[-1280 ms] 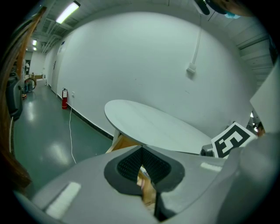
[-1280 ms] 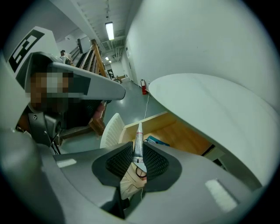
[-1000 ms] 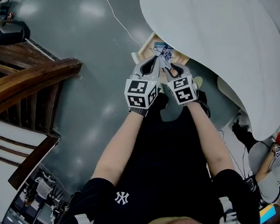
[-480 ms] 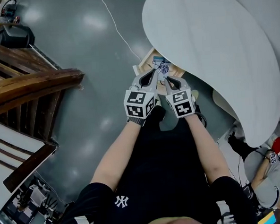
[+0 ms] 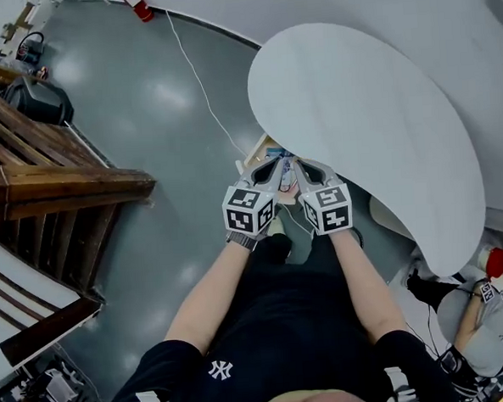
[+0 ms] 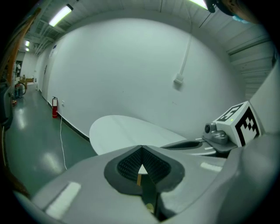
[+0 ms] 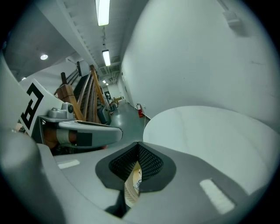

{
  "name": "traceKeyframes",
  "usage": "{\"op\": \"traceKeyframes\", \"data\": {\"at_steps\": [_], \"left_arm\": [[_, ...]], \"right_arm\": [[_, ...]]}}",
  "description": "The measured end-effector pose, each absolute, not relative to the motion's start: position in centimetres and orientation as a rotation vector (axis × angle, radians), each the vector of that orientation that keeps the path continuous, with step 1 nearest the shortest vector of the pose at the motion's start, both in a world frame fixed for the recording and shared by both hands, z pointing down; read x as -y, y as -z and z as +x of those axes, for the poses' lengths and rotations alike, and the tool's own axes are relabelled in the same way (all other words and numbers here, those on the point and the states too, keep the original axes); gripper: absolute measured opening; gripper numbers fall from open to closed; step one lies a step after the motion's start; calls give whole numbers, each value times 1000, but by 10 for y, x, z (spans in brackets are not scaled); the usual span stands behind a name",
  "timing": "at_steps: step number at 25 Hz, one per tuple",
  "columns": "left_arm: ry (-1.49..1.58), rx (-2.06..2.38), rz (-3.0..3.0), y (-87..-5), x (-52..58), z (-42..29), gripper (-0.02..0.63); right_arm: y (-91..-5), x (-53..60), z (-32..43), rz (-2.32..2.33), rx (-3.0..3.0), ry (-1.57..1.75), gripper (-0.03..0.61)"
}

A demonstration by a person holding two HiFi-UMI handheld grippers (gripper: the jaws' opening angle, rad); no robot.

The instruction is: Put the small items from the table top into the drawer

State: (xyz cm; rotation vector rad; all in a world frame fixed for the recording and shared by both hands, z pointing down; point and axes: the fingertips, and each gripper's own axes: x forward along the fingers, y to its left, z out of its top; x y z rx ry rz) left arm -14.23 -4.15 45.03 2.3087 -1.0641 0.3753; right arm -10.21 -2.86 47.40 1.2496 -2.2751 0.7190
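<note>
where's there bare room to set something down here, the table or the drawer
The white table top is bare all over, from its near edge to the wall. Crowded: the open drawer beneath holds items, and the left hand-held gripper and right hand-held gripper sit side by side over it.

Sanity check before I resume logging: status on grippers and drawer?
Left gripper shut, right gripper shut, fingers at open drawer. Items inside drawer; table top looks bare. Nothing blocking.
</note>
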Motion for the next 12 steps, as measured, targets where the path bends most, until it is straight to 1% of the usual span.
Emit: {"op": "traceKeyframes", "data": {"at_steps": [12], "left_arm": [[-239, 1022, 2427, -348, 62, -114, 6]], "right_arm": [[-359, 60, -72, 1444, 2382, -584, 21]]}}
